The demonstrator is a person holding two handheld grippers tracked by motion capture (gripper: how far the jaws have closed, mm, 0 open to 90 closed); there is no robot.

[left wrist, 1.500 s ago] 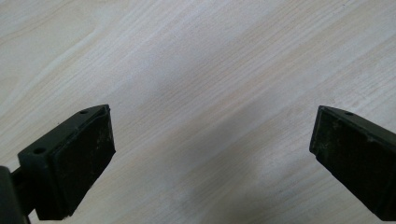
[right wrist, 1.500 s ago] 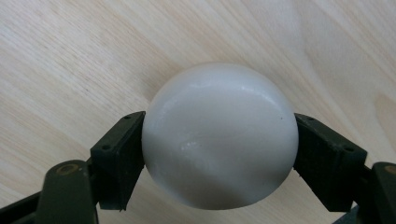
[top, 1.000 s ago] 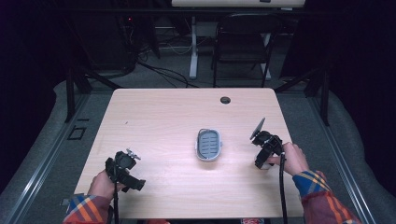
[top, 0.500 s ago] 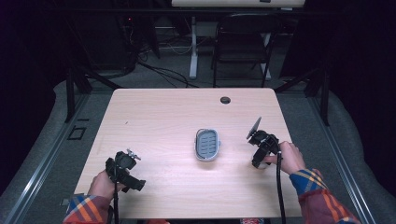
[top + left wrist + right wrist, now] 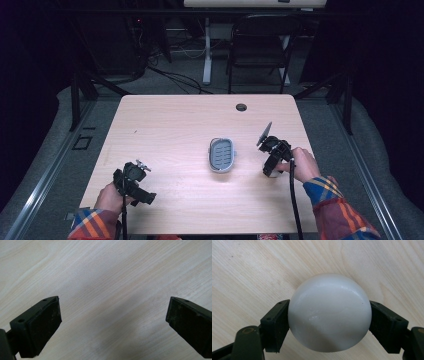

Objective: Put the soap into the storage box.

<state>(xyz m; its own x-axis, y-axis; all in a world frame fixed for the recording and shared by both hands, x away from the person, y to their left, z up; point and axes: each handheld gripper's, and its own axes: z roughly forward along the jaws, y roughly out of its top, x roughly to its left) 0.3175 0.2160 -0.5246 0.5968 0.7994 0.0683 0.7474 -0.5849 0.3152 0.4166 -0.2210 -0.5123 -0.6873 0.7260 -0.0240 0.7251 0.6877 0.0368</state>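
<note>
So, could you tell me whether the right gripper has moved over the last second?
Yes. The right gripper, shut on a white ball, has shifted left, closer to the grey dish.

Pale beige wood grain with fine streaks on the table [image 5: 165, 125]. Smooth white, slightly glossy, on the round object [image 5: 329, 312]. Matte black on the right gripper [image 5: 329, 325], with a small brass-coloured screw. Same black on the left gripper [image 5: 112, 325], a bit dusty on the pads. Grey-blue on the small tray [image 5: 222, 154], lighter rim. Plaid of red, blue, yellow and orange on the sleeves [image 5: 340, 205]. Dark grey on the floor [image 5: 60, 145]. Black on the chair [image 5: 259, 45].
</note>
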